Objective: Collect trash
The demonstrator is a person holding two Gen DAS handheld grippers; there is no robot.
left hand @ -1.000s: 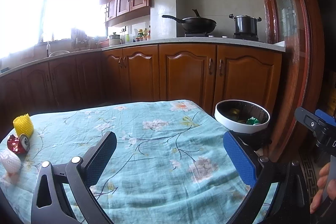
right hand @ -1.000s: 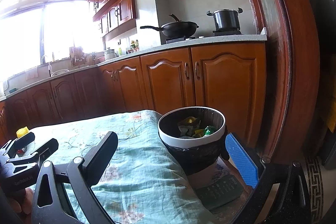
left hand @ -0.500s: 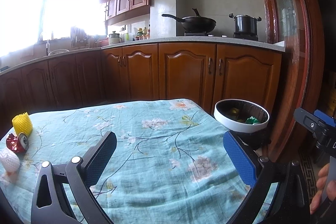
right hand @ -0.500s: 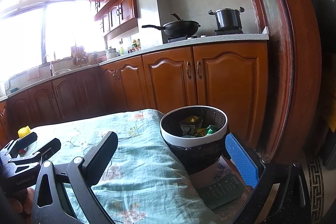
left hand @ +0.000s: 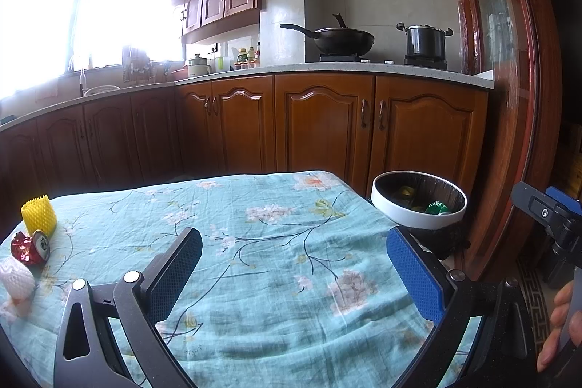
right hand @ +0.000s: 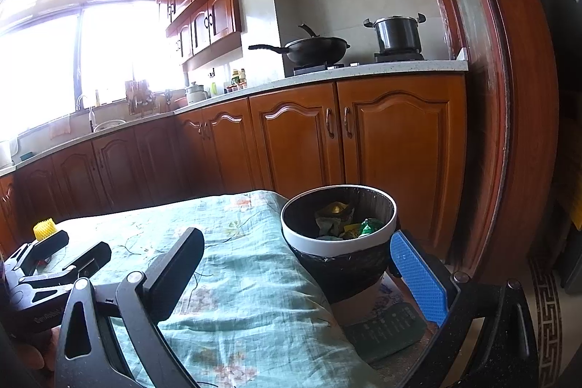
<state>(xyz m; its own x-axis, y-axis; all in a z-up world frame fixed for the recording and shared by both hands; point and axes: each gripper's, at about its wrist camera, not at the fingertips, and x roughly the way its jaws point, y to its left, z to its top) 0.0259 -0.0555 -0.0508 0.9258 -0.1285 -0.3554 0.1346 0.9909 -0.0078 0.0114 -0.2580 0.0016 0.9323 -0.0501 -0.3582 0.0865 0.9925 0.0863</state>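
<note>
Kitchen with wooden cabinets; in the foreground, a table [left hand: 254, 206] draped in a floral blue cloth. My left gripper [left hand: 291, 264] hovered over the cloth's near middle, jaws spread wide and holding nothing; my right gripper [right hand: 298, 264] hung by the table's right edge, jaws likewise spread and empty. The remaining trash lay grouped at the far left edge: a yellow foam net [left hand: 38, 215] standing upright, a crushed red can [left hand: 29, 248] just in front of it, and a white foam net [left hand: 14, 279] nearest me. The bin [right hand: 338, 224], white-rimmed with a black liner, stood off the right corner and already held wrappers. I judged both nets light and springy, best pinched across the sides; the can seemed light, dented and possibly slippery, best taken across its crumpled waist. The cloth between was bare, giving open room, though all three pieces sat near the left drop-off.
</note>
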